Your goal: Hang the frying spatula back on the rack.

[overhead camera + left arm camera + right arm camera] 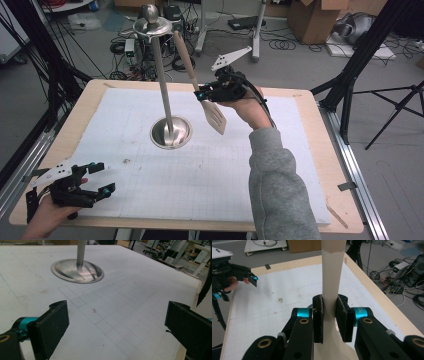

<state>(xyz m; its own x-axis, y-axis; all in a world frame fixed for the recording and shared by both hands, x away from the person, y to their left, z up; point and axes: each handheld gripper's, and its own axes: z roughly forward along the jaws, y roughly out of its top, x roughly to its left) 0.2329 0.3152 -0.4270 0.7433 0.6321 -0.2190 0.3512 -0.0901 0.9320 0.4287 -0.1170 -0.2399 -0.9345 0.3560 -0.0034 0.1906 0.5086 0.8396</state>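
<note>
A beige slotted spatula (212, 114) hangs in the air above the white mat, blade low, handle slanting up toward the top disc of a steel utensil stand (170, 131). My right gripper (204, 93) is shut on its neck just above the blade; in the right gripper view both pads (318, 317) press the spatula's handle (332, 277). The stand's round base sits mid-table and its pole (80, 252) rises from the base (77, 271) in the left gripper view. My left gripper (99, 178) rests open at the near left corner, and its jaws stand wide apart with nothing between them (116, 325).
A white gridded mat (150, 180) covers the wooden table (345, 200). Black tripod legs stand on both sides of the table. Cables, boxes and gear lie on the floor beyond the far edge. The left hand and its gripper (227, 275) appear far off in the right gripper view.
</note>
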